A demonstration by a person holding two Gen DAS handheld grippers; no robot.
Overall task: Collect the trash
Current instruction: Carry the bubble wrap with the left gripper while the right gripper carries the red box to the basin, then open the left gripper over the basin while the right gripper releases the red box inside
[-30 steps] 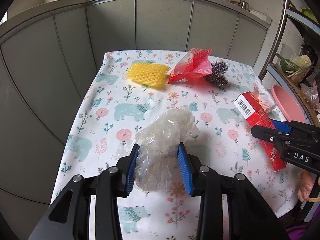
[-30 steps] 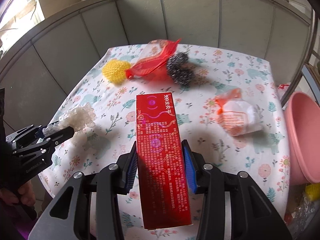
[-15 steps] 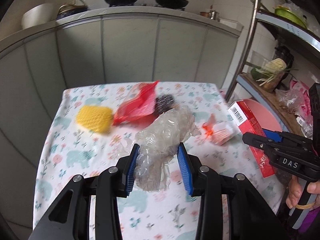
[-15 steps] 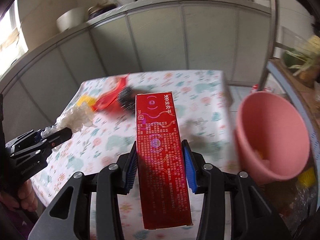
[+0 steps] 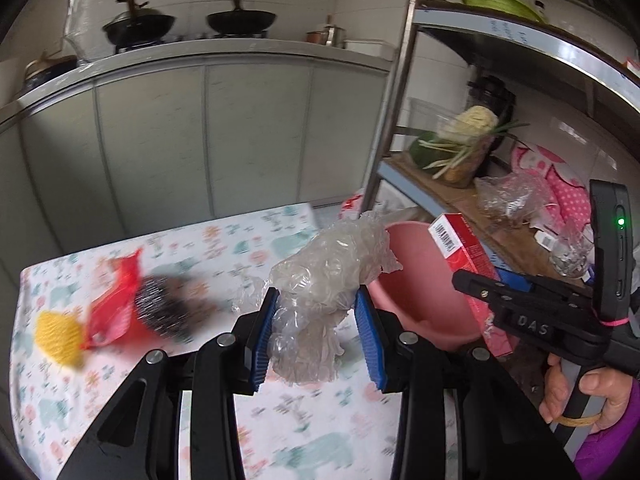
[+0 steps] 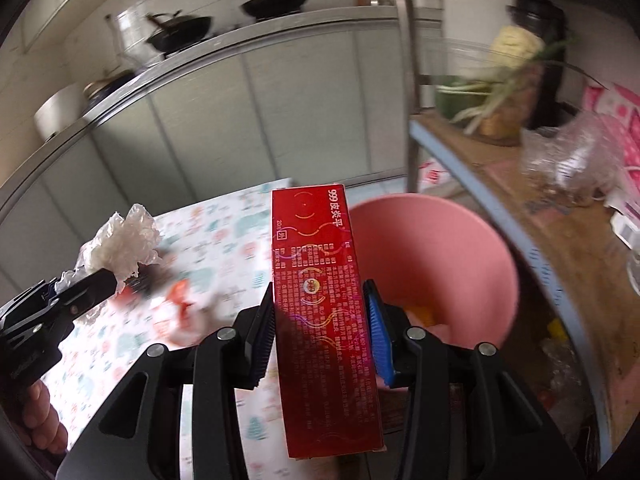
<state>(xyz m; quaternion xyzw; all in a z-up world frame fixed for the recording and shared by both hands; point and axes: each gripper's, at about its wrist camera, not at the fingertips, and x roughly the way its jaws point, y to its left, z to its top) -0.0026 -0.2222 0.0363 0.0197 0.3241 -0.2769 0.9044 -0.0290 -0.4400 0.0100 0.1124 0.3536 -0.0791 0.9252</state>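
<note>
In my left wrist view, my left gripper is clamped on a crumpled clear plastic bag, with its blue pads pressed into both sides. A second ago the flowered tablecloth filled this view and the bag hung over the middle of the table. Now I have swung toward the table's end, and the pink bin sits just behind the bag. That means I am carrying the trash over to drop it in. Back on the cloth are a red wrapper, a yellow scrubber and a steel wool ball, all blurry. To the right I see my right gripper from the side, with the red box in it and my hand on the handle.

In my right wrist view, my right gripper is clamped on the red medicine box, which stands tall between the pads. Before, the box was over the table; now the pink bin opens wide just behind it. This view looks down into the bin, and I can see something yellow at the bottom, maybe trash already in there. The left view does not show that. It also shows a small white and orange packet on the cloth, too blurry to name. My left gripper is at the left edge, with the bag sticking up out of it.
</note>
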